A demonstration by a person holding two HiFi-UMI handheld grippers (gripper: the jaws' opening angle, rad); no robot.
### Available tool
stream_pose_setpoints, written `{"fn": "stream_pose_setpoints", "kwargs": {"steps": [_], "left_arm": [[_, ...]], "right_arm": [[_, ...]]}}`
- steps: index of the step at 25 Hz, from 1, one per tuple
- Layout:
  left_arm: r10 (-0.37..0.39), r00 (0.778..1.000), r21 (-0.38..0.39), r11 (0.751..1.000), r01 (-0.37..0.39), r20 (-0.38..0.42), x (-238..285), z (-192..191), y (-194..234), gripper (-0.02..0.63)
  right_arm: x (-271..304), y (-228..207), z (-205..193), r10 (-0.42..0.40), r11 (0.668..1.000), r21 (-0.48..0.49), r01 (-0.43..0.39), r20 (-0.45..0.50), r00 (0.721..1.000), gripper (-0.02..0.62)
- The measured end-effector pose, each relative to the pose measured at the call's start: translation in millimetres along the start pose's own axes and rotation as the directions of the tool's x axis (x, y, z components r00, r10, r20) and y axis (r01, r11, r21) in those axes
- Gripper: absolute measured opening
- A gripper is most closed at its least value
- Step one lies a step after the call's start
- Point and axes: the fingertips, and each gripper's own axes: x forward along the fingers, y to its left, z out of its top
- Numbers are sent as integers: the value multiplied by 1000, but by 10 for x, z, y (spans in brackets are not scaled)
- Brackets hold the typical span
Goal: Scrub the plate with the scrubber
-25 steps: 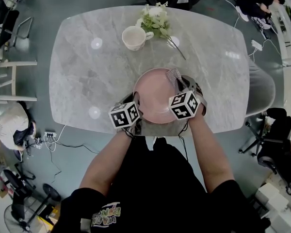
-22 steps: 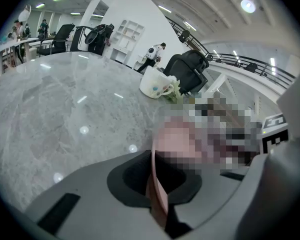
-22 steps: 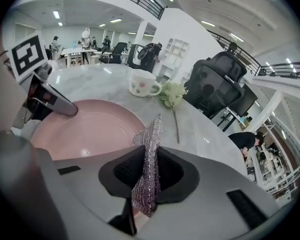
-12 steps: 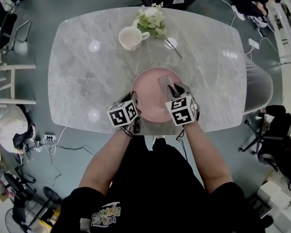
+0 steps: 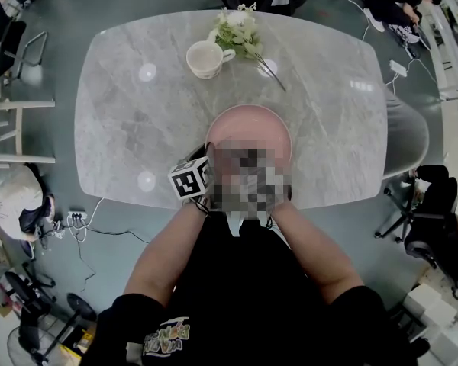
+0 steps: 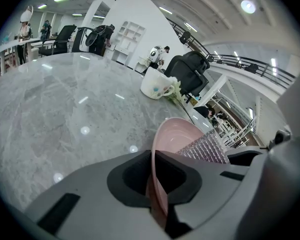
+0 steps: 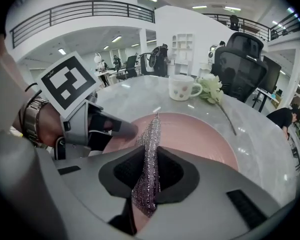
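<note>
Closest to me, in the left gripper view, my left gripper is pinched on the near rim of the pink plate, the rim running edge-on between its dark pads; the sparkly scrubber shows just right of it, over the plate's inside. In the right gripper view my right gripper is clamped on that scrubber, which stands on edge between the pads with its far tip rising over the centre of the plate; I cannot tell whether the cloth actually touches the plate's surface; at the left of that frame I see the left gripper with its marker cube, its tip on the plate's left rim. From the head view the plate sits at the near edge of the marble counter, in the middle of the frame just below centre, and the left gripper's cube lies at its lower left. Further up the counter, towards the top of the frame, a white cup stands upright with a spray of white flowers just right of it, both well apart from the plate; beyond the counter's far edge a black office chair fills the upper right of the right gripper view.
</note>
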Motion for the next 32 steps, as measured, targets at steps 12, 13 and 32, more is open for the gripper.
{"fn": "stream_pose_setpoints", "kwargs": {"steps": [12, 13, 32], "left_arm": [[-6, 1000, 4, 1000, 6, 1, -1, 3, 2, 31], [-7, 1000, 6, 1000, 7, 2, -3, 3, 0, 31], [-7, 1000, 8, 1000, 7, 3, -3, 7, 1, 31]], "right_arm": [[113, -110, -209, -64, 989, -134, 54, -75, 995, 71], [105, -149, -224, -77, 987, -147, 64, -79, 994, 71], [-53, -1060, -382, -297, 931, -259, 258, -125, 947, 71]]}}
